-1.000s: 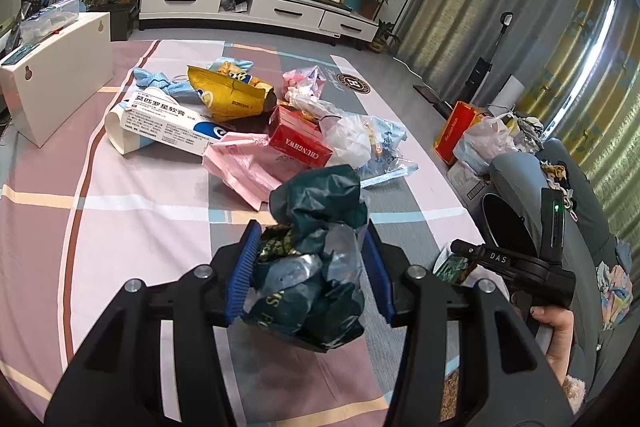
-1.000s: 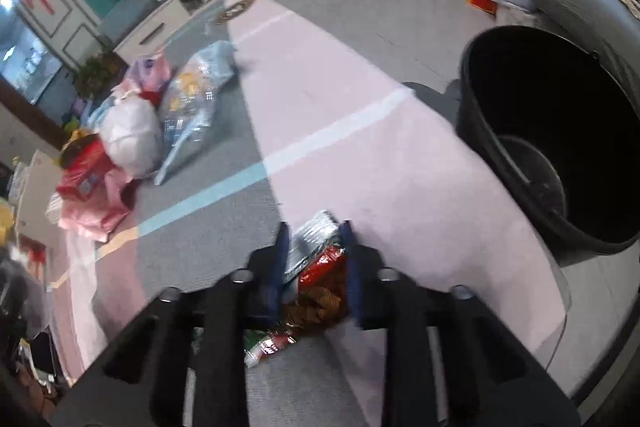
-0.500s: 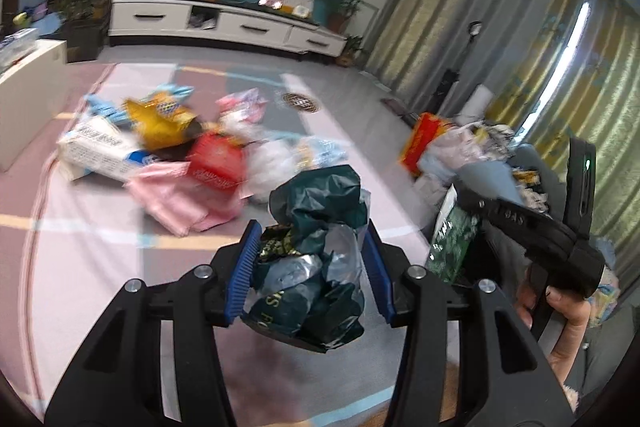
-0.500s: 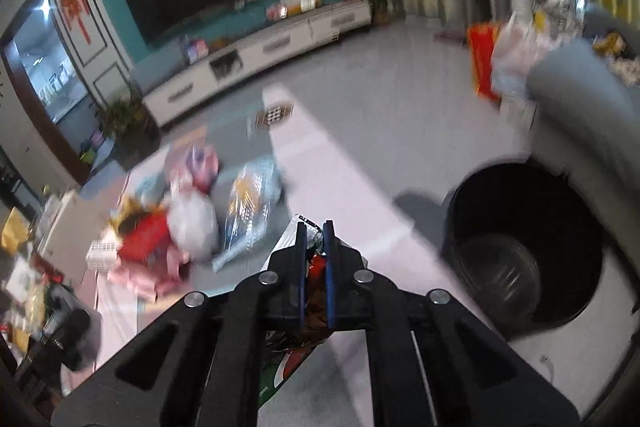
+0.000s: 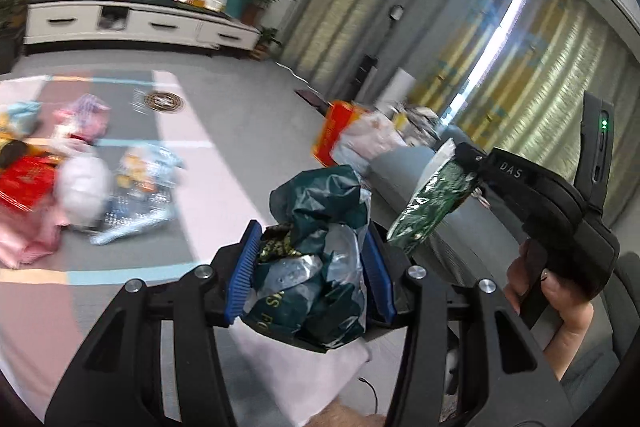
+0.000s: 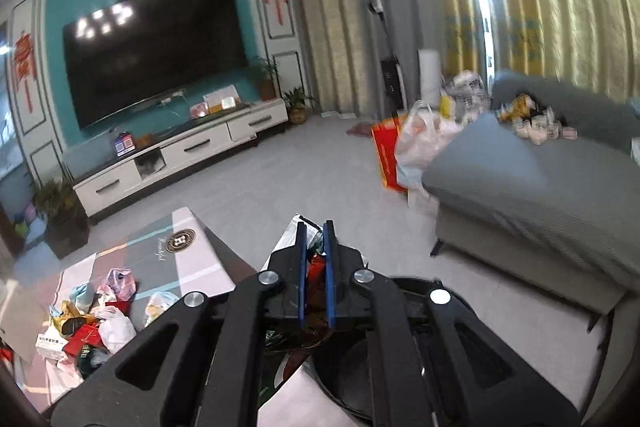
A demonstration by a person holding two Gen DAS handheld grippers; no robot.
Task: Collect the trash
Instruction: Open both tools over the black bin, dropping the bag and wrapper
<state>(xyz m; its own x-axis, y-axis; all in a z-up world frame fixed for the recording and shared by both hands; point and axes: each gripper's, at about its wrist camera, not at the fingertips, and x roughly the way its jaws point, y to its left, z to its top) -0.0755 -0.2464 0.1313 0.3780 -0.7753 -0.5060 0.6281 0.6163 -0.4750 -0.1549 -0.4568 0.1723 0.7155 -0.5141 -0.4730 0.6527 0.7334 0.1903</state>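
The grey upholstered sofa (image 6: 532, 187) fills the right side of the room, and the striped pink-and-grey floor mat (image 5: 192, 163) spreads across the floor to the left, carrying a loose heap of plastic bags and wrappers (image 6: 96, 327) that remains to be gathered. Just below the right claw (image 6: 314, 247), the round black trash bin (image 6: 404, 383) shows part of its rim and dark interior. That right claw is shut tight on a flat green-and-red foil snack packet (image 5: 432, 203), which hangs down from the blue pads over or near the bin mouth; its exact place over the opening is hard to judge. The left claw (image 5: 310, 267) is clamped on a crumpled dark green plastic wrapper bundle (image 5: 316, 263), held up in the air over the mat, well apart from the heap. The step in hand appears to be dropping both loads. To do it well, the right packet should be centred over the opening and lowered below the rim before the pads part, since a light foil sheet can flutter sideways. The left bundle is bulky and springy, so it should be brought fully above the bin and released low, one side at a time to avoid the two tools colliding.
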